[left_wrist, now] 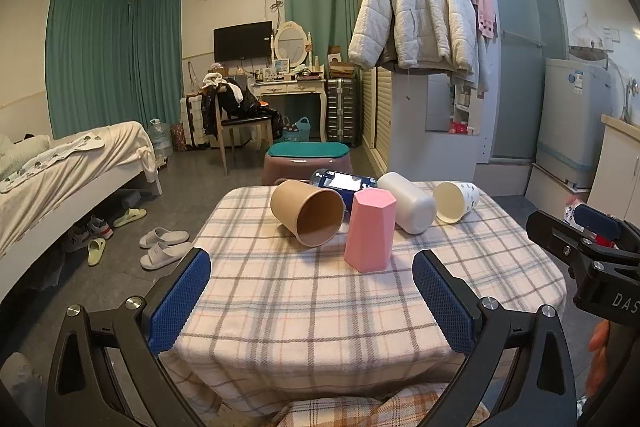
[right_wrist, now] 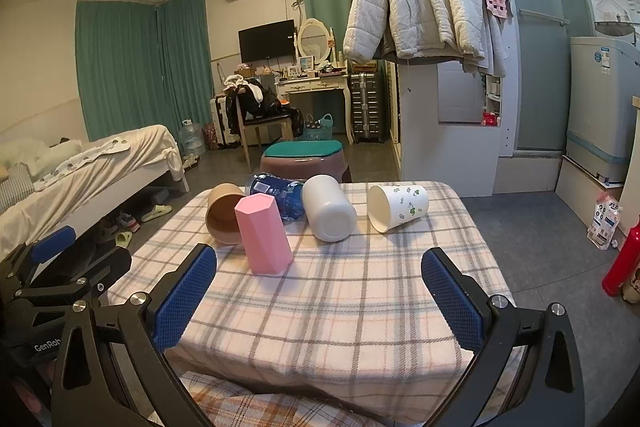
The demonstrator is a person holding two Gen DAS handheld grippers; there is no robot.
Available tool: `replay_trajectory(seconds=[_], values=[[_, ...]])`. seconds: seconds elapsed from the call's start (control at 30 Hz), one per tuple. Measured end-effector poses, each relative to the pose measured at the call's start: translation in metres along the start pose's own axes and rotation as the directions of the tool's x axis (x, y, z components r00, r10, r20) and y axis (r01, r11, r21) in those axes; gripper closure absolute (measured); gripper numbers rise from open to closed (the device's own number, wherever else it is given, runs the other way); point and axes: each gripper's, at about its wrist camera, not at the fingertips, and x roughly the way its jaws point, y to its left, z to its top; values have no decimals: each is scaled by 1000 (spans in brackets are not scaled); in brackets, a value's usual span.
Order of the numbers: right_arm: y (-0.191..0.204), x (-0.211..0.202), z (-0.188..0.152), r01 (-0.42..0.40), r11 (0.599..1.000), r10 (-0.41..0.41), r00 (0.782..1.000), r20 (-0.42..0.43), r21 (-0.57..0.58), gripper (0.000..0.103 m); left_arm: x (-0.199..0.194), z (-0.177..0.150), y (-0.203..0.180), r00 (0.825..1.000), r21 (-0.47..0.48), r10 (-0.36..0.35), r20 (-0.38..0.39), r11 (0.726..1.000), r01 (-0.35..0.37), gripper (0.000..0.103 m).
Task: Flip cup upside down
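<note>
Both my jaws gape empty; pink cup [left_wrist: 370,230] stands at frame centre, four cups still lying sideways.

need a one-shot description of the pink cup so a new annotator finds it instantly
Start at the plaid-covered table and the row of cups across its far half. The pink cup stands just in front of that row, between the brown paper cup and the white tumbler. It is the only faceted one and the only one standing; the rest lie on their sides.

Plaid-clothed table [left_wrist: 320,307], pink cup [left_wrist: 370,231] upright, brown cup [left_wrist: 307,211], white cups, bottle lying
</note>
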Motion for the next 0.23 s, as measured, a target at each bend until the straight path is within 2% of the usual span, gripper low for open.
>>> replay_trajectory(seconds=[0.23], values=[[0, 0, 0, -4, 1000, 4, 1000, -2, 4, 0, 0, 1, 0, 1000, 2, 1, 1, 1000, -1, 0]])
